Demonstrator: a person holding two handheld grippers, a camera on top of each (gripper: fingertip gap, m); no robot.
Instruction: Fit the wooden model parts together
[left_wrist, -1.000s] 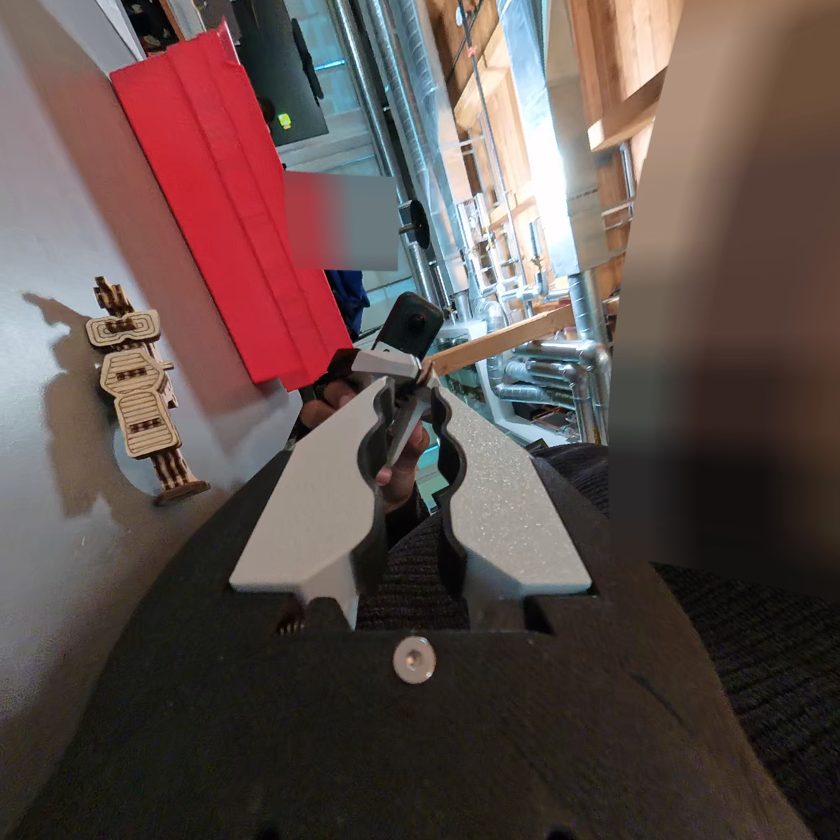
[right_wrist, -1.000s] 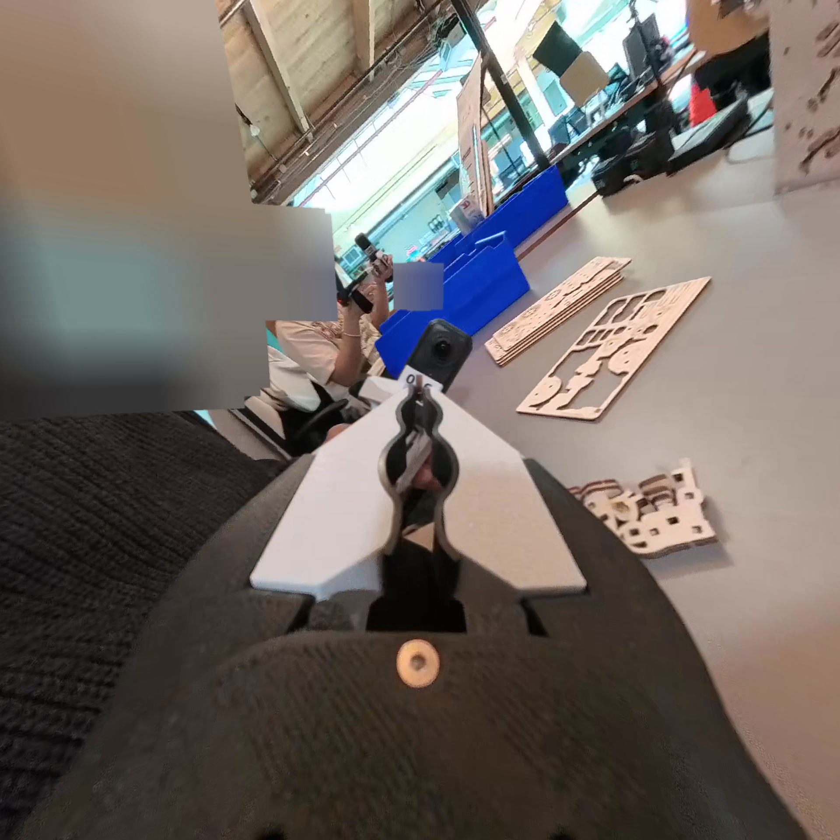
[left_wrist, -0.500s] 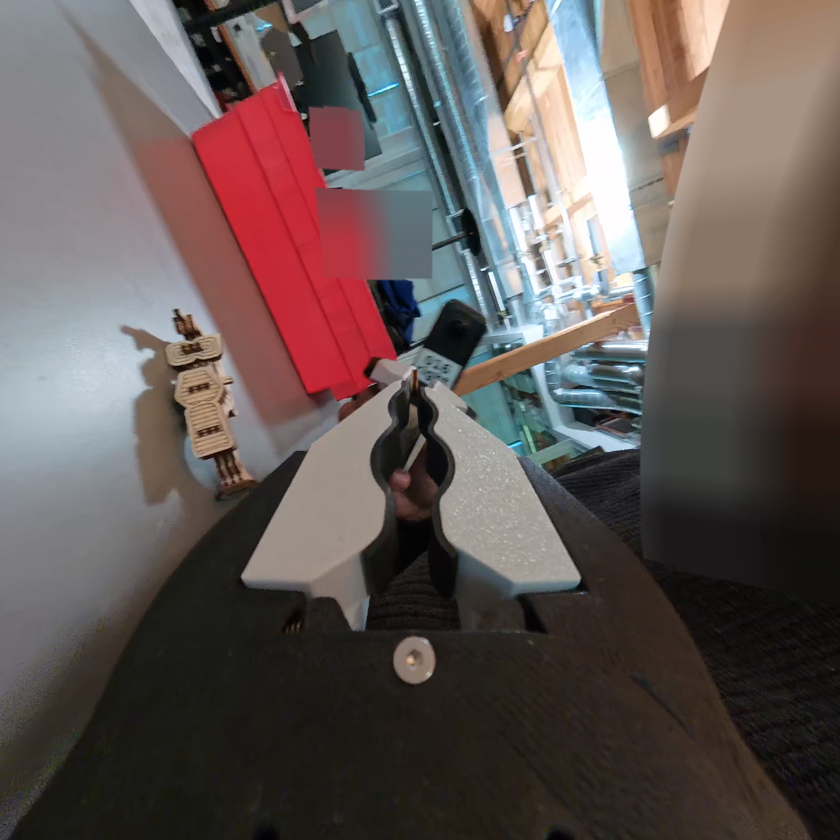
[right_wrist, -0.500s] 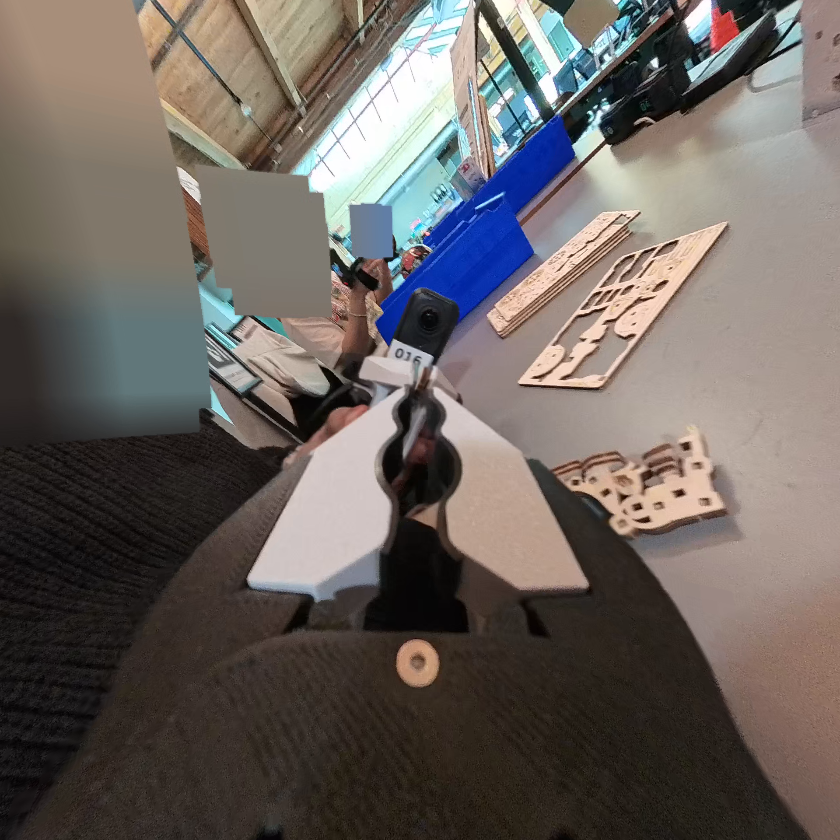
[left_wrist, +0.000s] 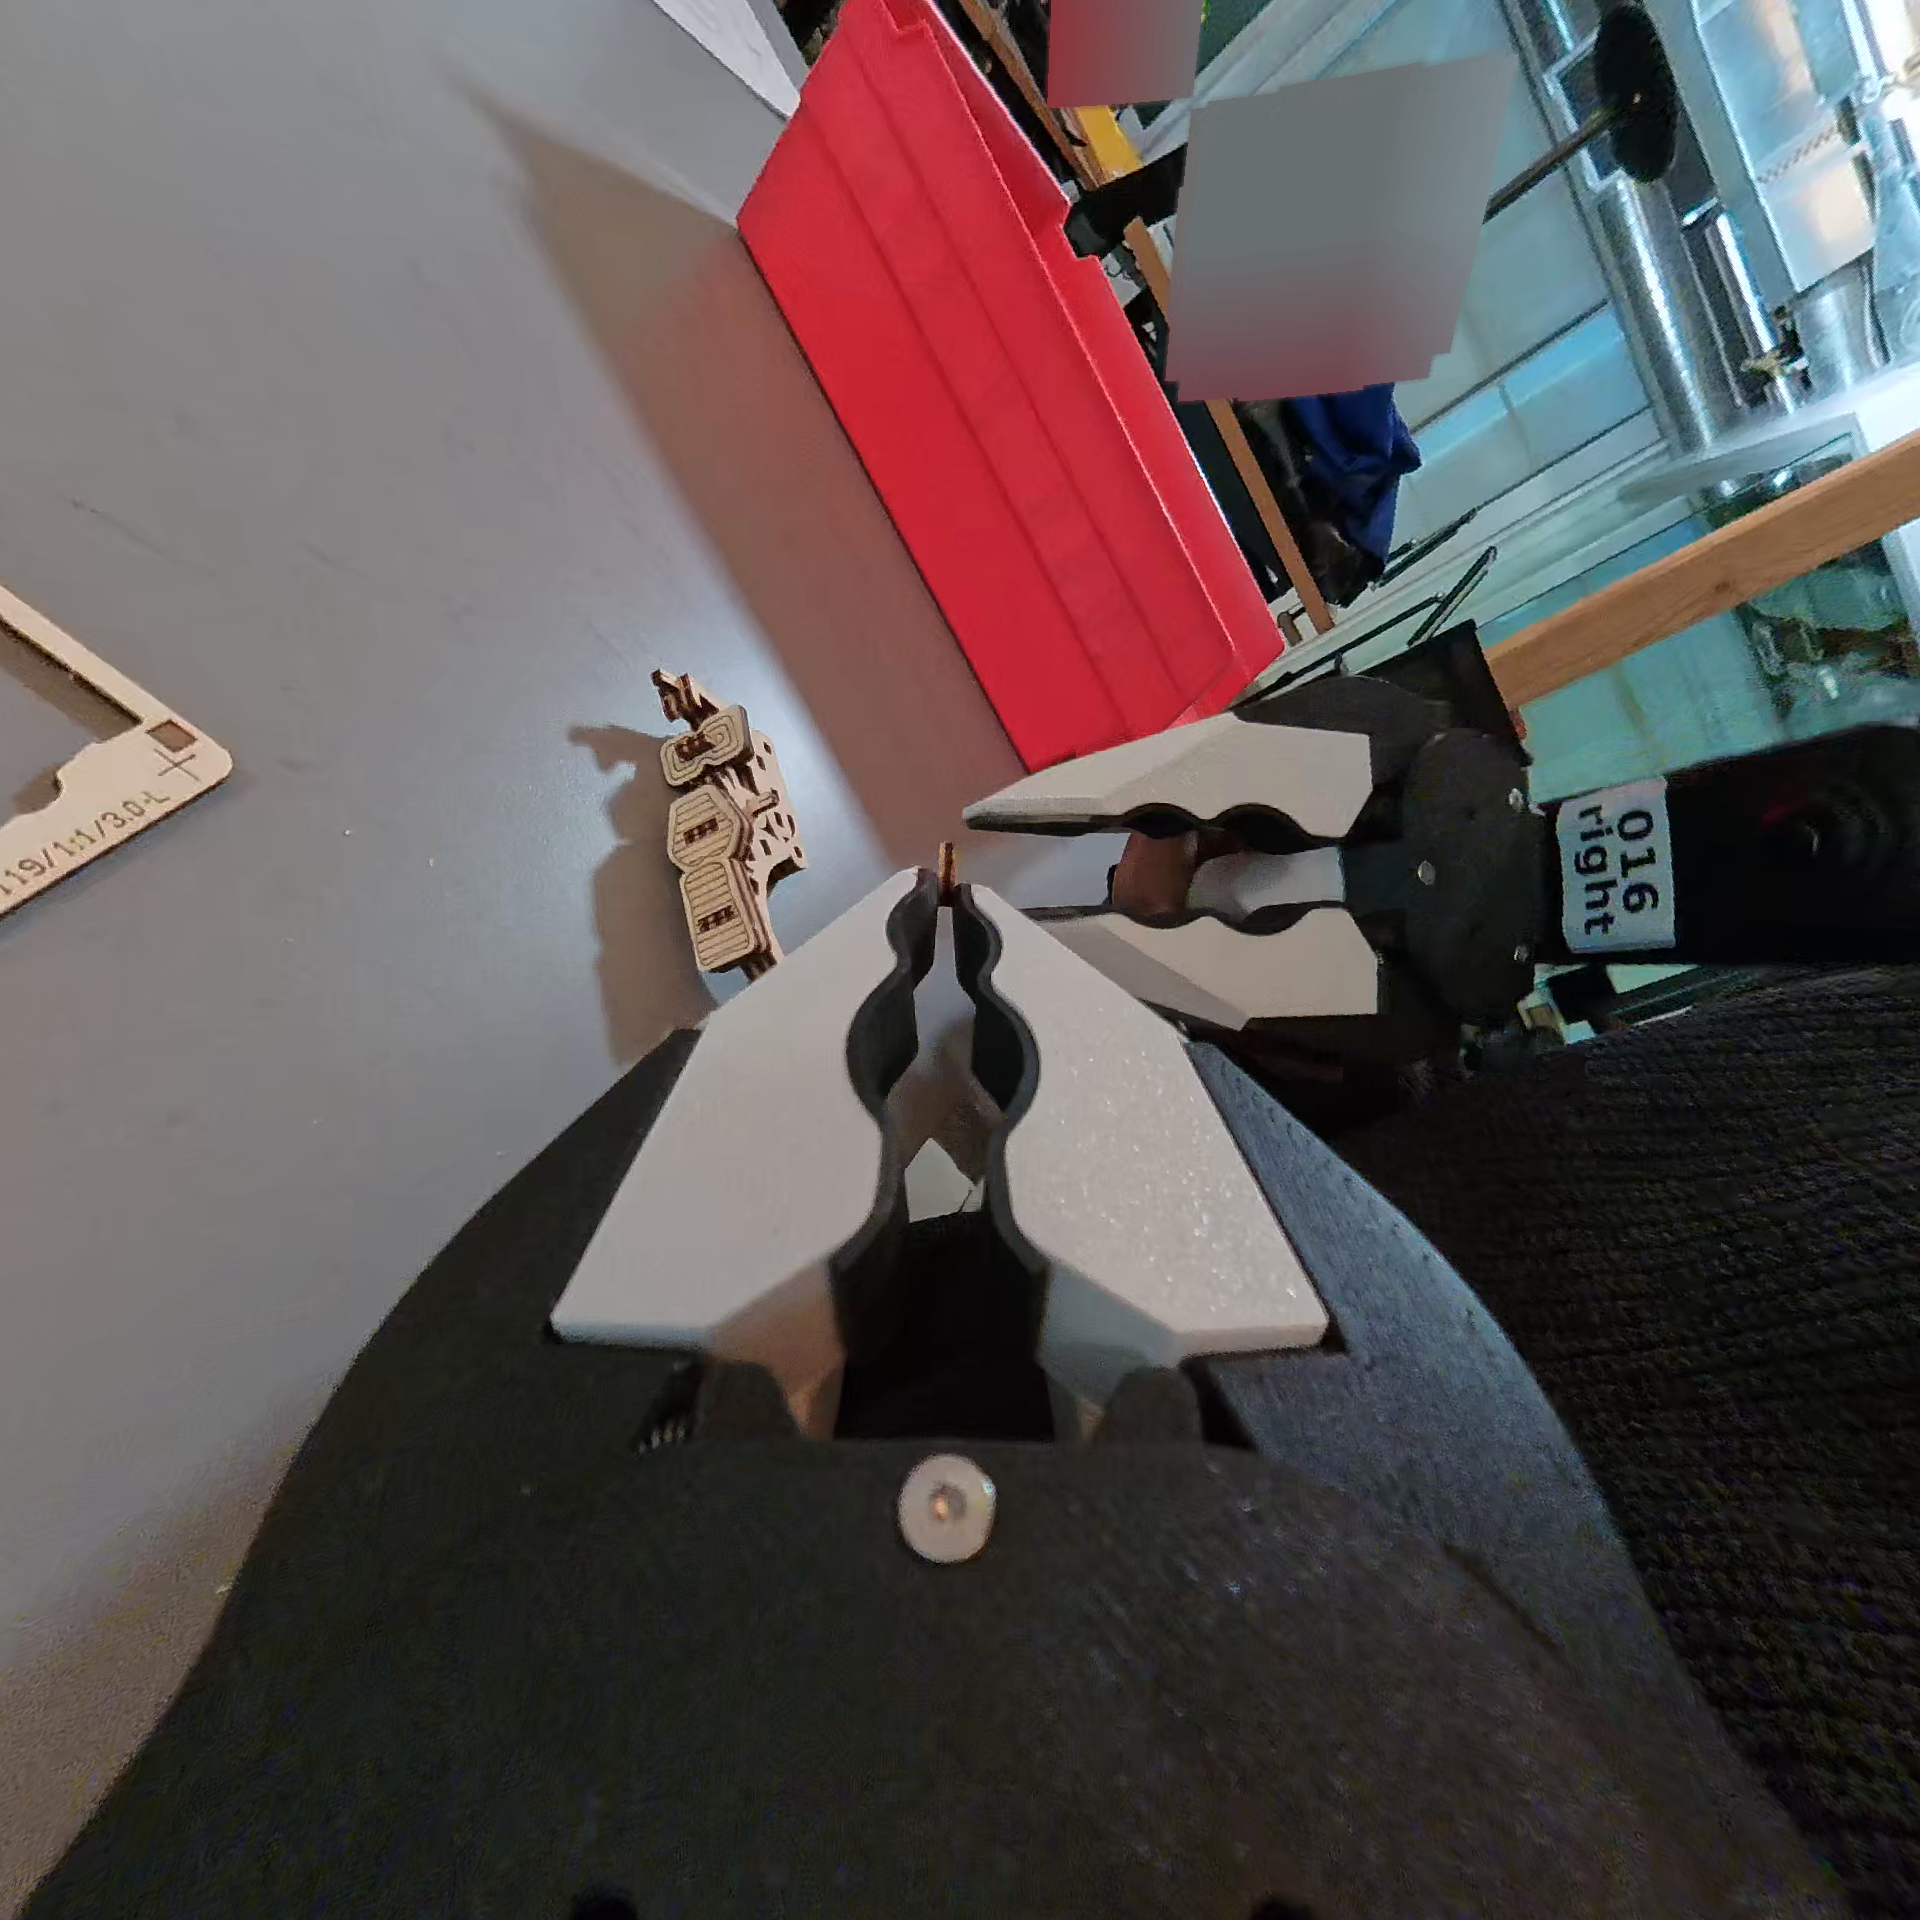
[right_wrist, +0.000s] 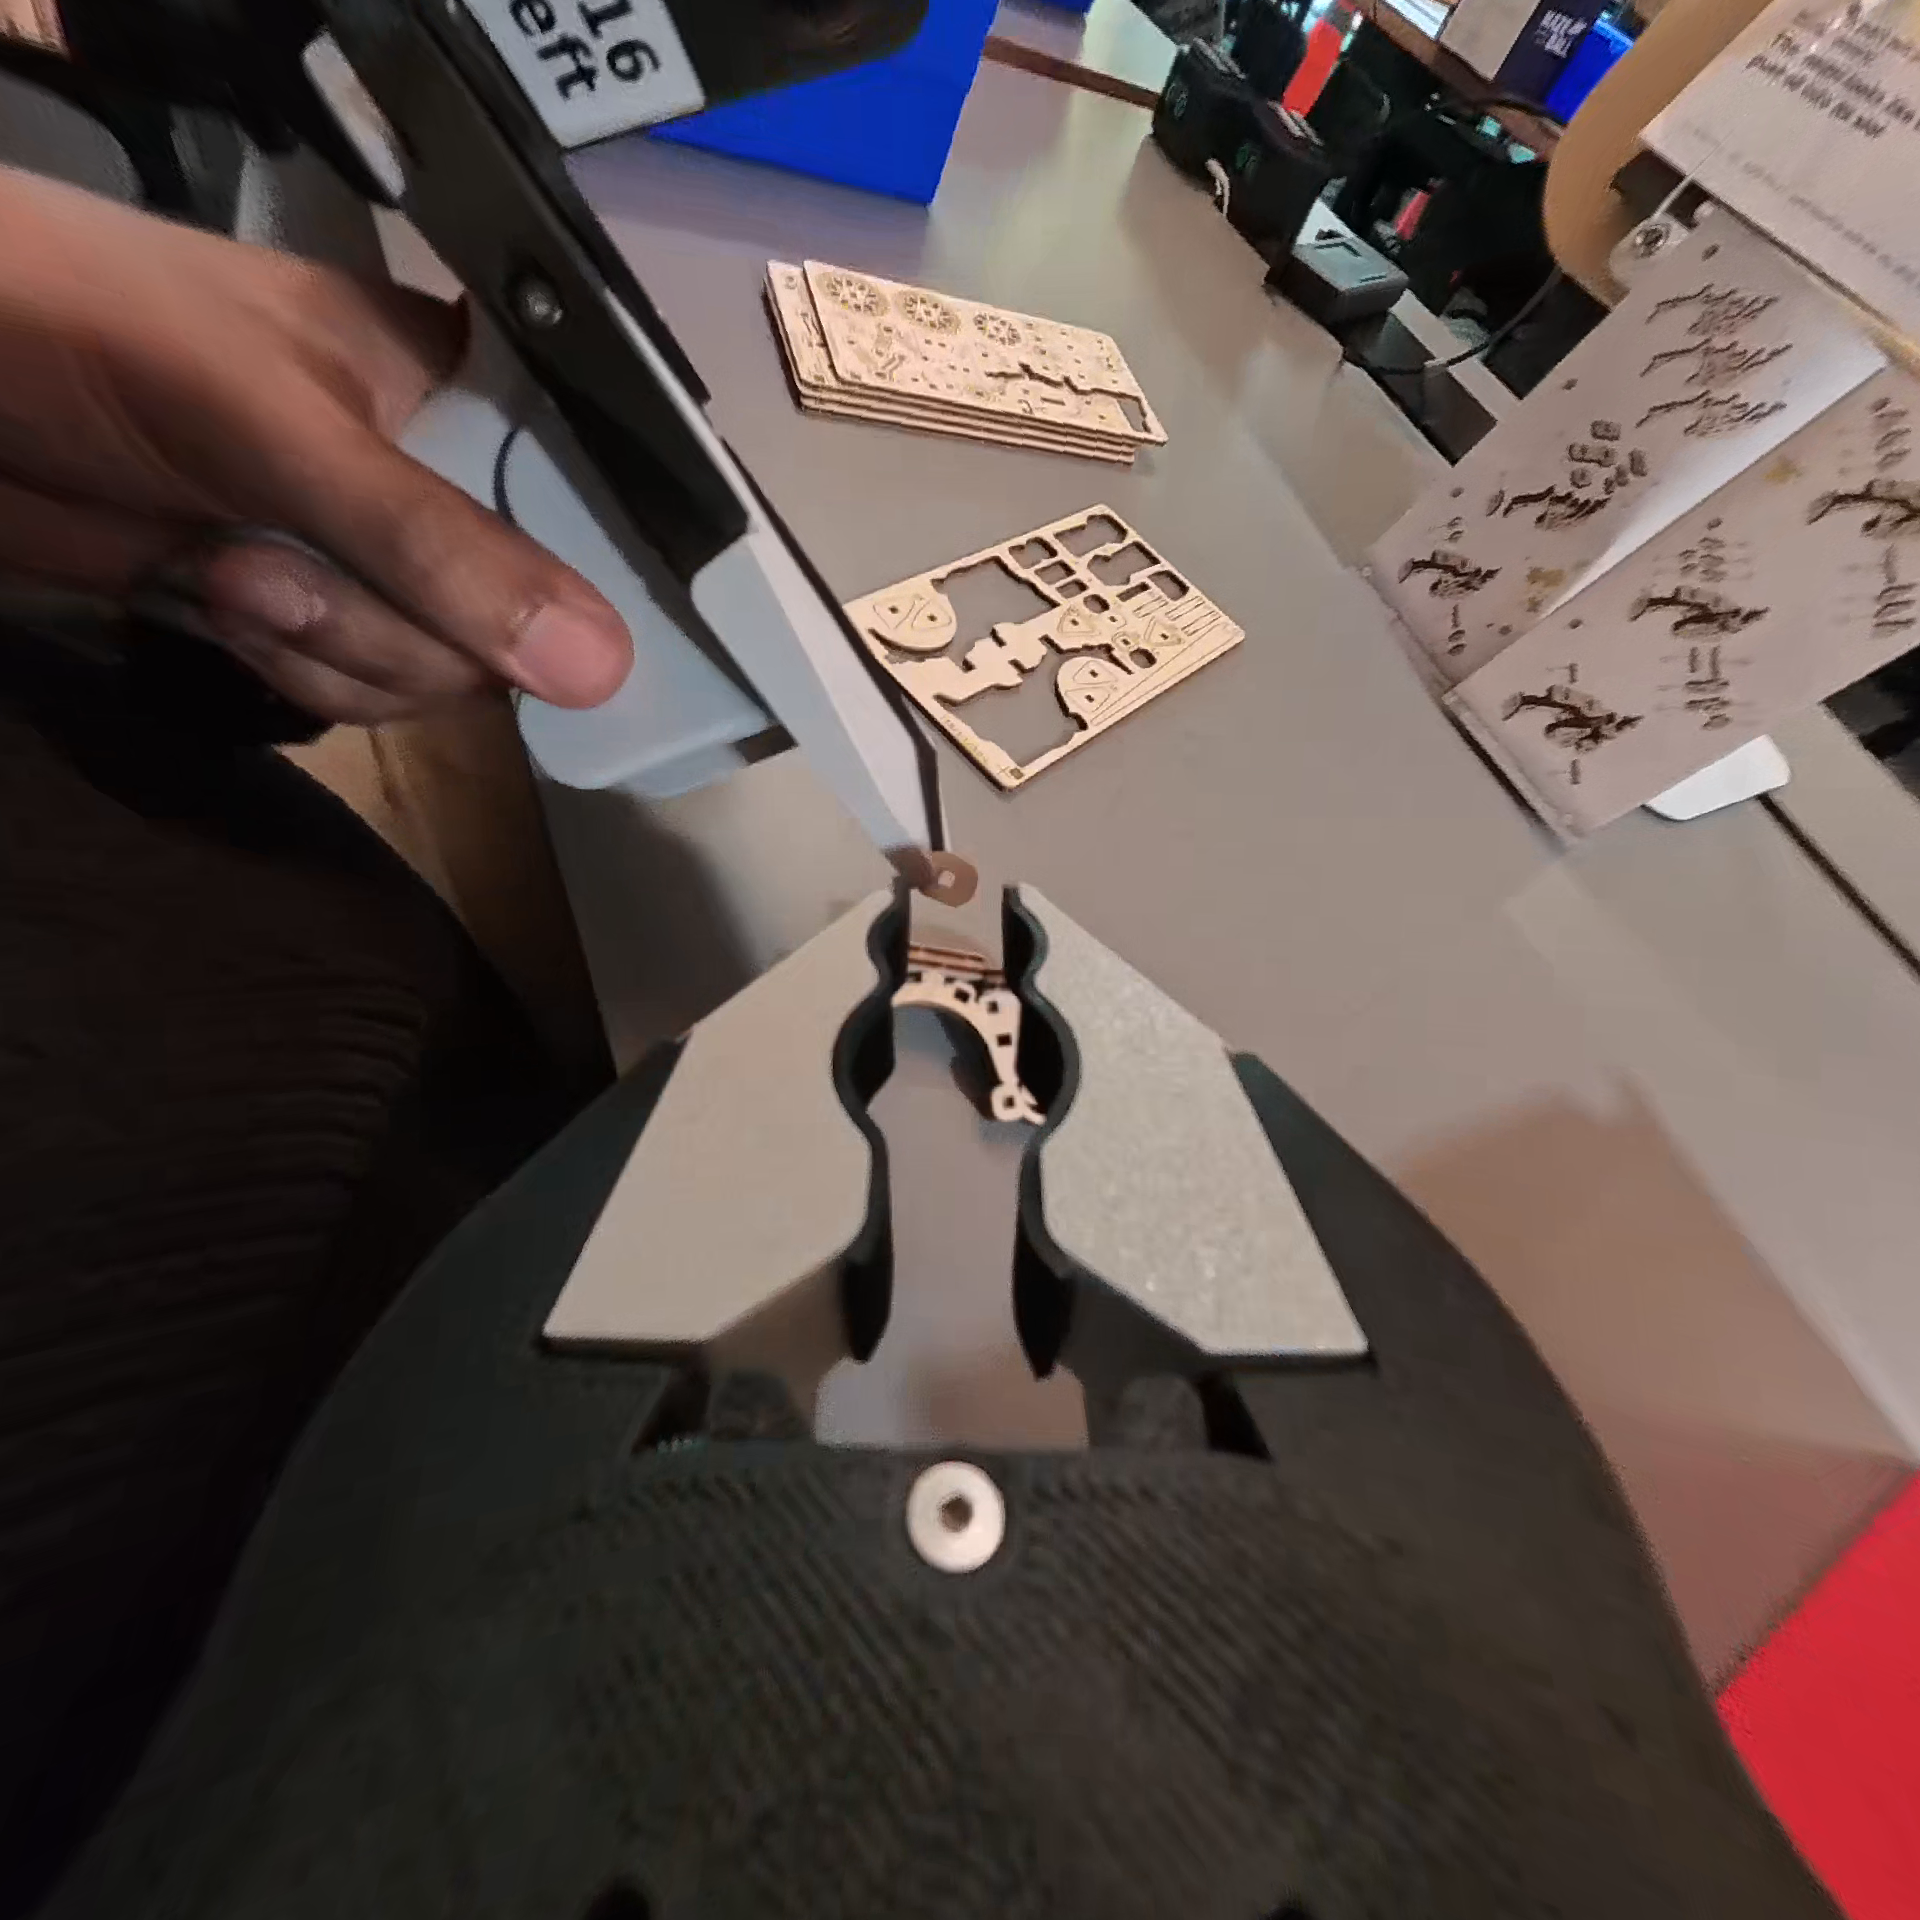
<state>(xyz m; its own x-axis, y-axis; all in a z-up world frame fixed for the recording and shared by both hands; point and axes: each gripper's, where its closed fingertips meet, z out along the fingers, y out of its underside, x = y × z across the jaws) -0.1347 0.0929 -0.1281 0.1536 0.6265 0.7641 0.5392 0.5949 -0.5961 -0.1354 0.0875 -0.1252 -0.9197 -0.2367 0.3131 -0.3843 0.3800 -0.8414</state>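
1. grey counter (right_wrist: 1299, 935) fills both views, with a red bin (left_wrist: 997, 436) at its far edge on the left side, and a stack of uncut wooden sheets (right_wrist: 956, 353) and a punched-out sheet (right_wrist: 1049, 634) lying well beyond the work.
2. left gripper (left_wrist: 940, 914): its fingers are pinched together on a thin wooden piece (left_wrist: 945, 860); from the right wrist view this reads as a small round disc with a hole (right_wrist: 948, 881) held at the very tips.
3. right gripper (right_wrist: 954, 935): its fingers stand a little apart, clamped across a curved, layered wooden part (right_wrist: 971, 1013) set between them; the two pieces are touching or just short of it.
4. a finished wooden sub-assembly (left_wrist: 722, 842) lies untouched on the counter, near the red bin.
5. judgement: the step is seating the disc onto the curved part. bring it in square, press along the joint's own line, and avoid twisting, since so shallow a tip grip could let the disc pivot or pop free.
6. keep the right grip firm as the anvil.
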